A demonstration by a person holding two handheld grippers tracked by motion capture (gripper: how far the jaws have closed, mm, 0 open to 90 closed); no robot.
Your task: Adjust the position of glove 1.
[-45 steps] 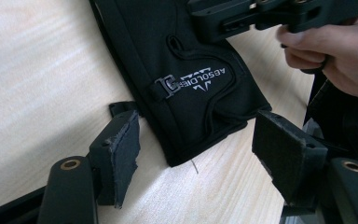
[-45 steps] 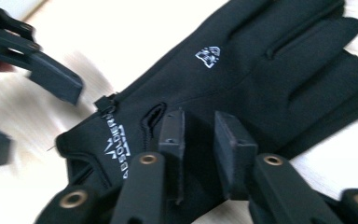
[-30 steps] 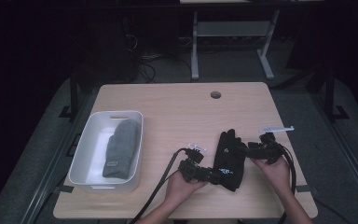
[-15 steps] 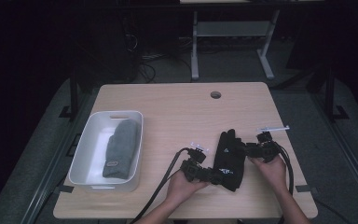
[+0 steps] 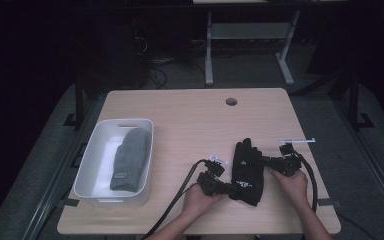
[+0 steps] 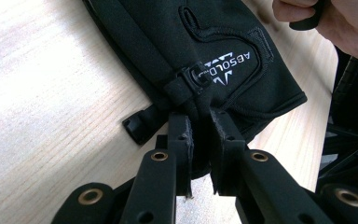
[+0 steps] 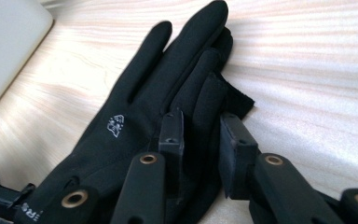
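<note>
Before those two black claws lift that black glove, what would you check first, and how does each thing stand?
1. Left gripper gripping the black glove at its cuff: ok; its fingers have just closed on the fabric.
2. Right gripper gripping the glove's finger end: ok; it has just been closing, with fabric between.
3. Clip strap at the cuff hanging free: cannot tell.
4. White bin has room beside the grey mitten: ok.
5. Table path from glove to bin free: ok.
</note>
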